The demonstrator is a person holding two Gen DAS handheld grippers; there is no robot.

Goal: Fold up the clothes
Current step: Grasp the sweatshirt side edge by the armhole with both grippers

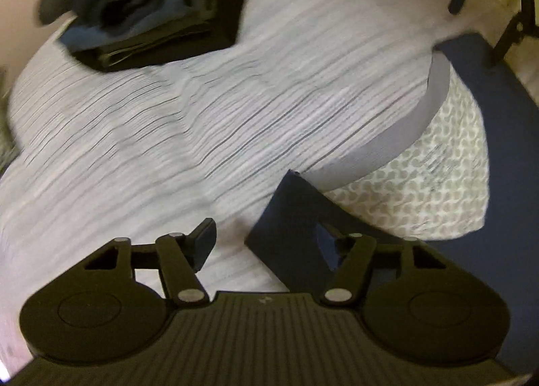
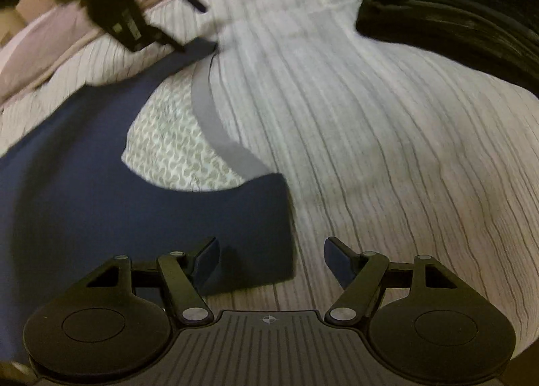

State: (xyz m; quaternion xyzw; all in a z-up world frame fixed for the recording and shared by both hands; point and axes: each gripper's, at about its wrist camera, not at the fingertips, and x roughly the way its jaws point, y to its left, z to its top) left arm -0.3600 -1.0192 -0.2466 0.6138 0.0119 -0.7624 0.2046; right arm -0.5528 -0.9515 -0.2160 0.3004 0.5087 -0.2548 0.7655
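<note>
Navy cloth (image 2: 101,204), smooth and matte, lies spread on a pale ribbed bedspread (image 2: 370,116) whose thin dark lines ripple over soft folds; this cloth is the landmark for everything else. Its visible top edge carries a curved neckline backed by a plain grey band (image 2: 215,123) and a cream lining printed with small tan shapes (image 2: 175,150). From the right wrist view the garment's long axis runs from that neckline away toward the lower left, where it is cut off by the frame, so its full outline cannot be made out. One squared corner of it sits beside the neckline toward the bottom of the view, between the fingers of the right claw (image 2: 271,261), which stands partly open with its pads clear of the fabric. Beyond the neckline, at the cloth's far corner, the left claw (image 1: 266,244) is seen: in its own view a stiff-looking navy corner rises between its fingers, hiding the right one, and whether the pads press on it I cannot tell. Across the bedspread from the garment, well apart, sits a stack of dark folded clothes (image 1: 161,25), blurred.
</note>
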